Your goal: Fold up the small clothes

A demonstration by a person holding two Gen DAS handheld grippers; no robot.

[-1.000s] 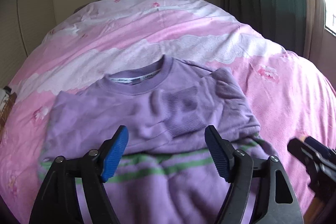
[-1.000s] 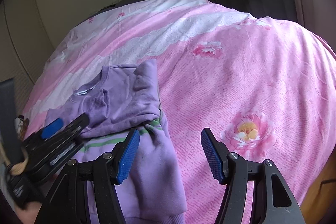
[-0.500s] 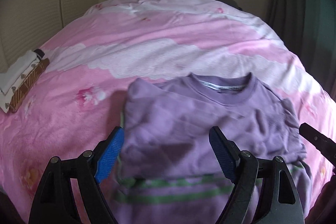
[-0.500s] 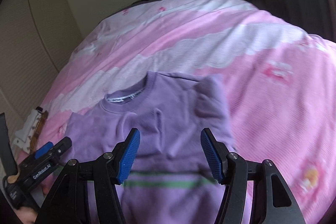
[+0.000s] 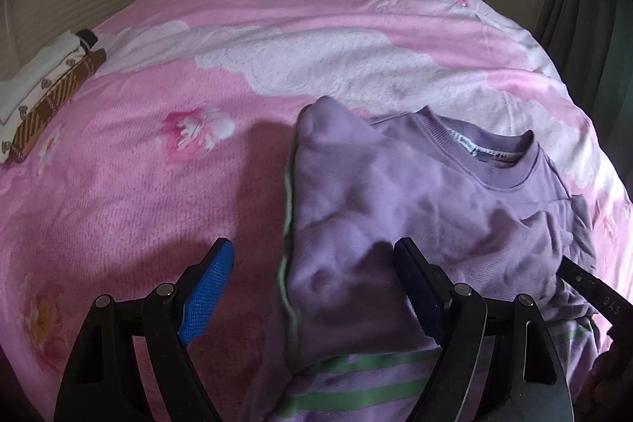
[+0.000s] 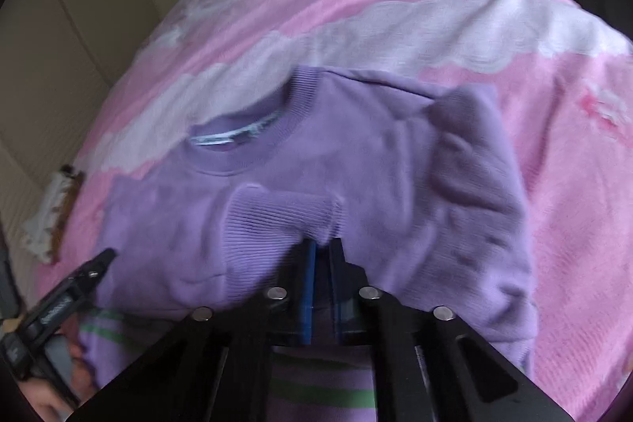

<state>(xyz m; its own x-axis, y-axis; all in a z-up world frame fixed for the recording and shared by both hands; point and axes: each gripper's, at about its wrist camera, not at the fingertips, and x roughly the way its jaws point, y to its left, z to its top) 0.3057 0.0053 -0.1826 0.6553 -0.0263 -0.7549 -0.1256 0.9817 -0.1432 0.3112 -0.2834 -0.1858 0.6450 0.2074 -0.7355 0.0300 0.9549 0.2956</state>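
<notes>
R tool (image 6: 322, 263) pinches sweater (image 6: 356, 165) cuff; L tool (image 5: 312, 297) wide open, empty, straddling sweater's edge.

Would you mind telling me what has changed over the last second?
The right tongs swung left over the purple sweatshirt and closed on its folded sleeve. The left tongs shifted left to the garment's edge, still open. The sweatshirt stays flat on the pink bedspread.

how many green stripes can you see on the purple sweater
2 in the left wrist view: upper green stripe and lower green stripe, both near the sweater hem. More may be hidden under folds.
</notes>
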